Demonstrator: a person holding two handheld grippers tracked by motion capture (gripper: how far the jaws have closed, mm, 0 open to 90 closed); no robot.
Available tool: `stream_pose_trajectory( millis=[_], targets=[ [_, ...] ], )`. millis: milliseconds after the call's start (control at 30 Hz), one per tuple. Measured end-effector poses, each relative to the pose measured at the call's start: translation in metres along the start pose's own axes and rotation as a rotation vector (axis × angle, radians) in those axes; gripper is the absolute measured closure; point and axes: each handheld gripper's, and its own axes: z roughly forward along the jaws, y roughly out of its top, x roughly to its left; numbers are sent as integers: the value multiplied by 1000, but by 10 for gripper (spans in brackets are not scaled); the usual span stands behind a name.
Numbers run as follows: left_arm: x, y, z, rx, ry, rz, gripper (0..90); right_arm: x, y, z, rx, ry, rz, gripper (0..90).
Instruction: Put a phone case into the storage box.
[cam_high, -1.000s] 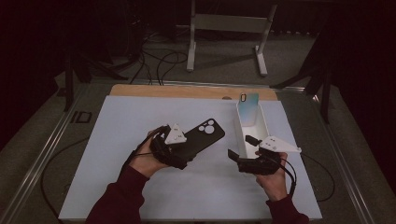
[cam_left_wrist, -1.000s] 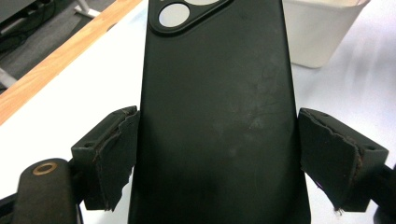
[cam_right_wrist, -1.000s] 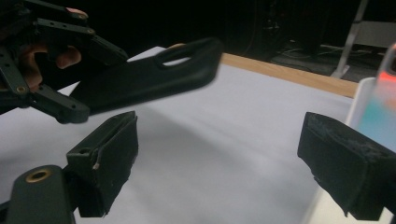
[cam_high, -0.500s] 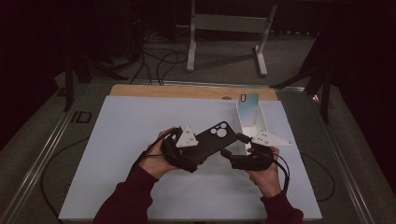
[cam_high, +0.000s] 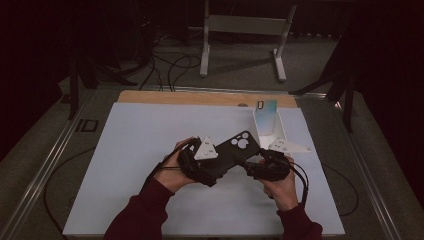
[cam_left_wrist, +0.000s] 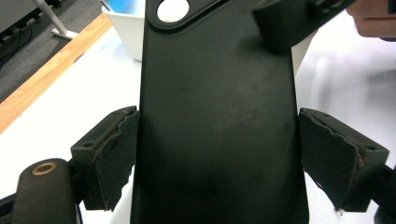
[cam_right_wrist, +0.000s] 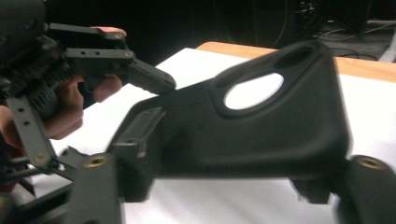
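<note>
White table mat (cam_high: 125, 150) largest. Black phone case (cam_high: 232, 152) is held above it between both hands, no readable branding. Left gripper (cam_high: 202, 162) clamps the case's long edges. Right gripper (cam_high: 260, 167) has just been closing around its camera-cutout end; contact unclear. White bin (cam_high: 270, 132) behind.

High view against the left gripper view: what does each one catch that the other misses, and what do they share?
High view: the whole white table mat, both forearms, the left gripper and right gripper meeting at the black phone case, the wooden strip, and a blue phone standing in the white bin.

Left gripper view: close up, the left gripper's pads pressing the case's two long edges, plus one round camera cutout.

Both: the case, the bin, the white mat, and the right gripper at the case's camera end, its jaws just closing.
</note>
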Motion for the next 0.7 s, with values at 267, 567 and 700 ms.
stream_pose_trajectory(
  millis=[267,567,700],
  targets=[
    [-2,1,6,10,-3,2,157,-1,2,0,-10,43,49,564],
    [-5,-1,10,7,-10,25,196,5,4,3,7,85,57,737],
    [0,1,7,-47,40,-15,436,6,3,5,13,64,59,803]
  ],
)
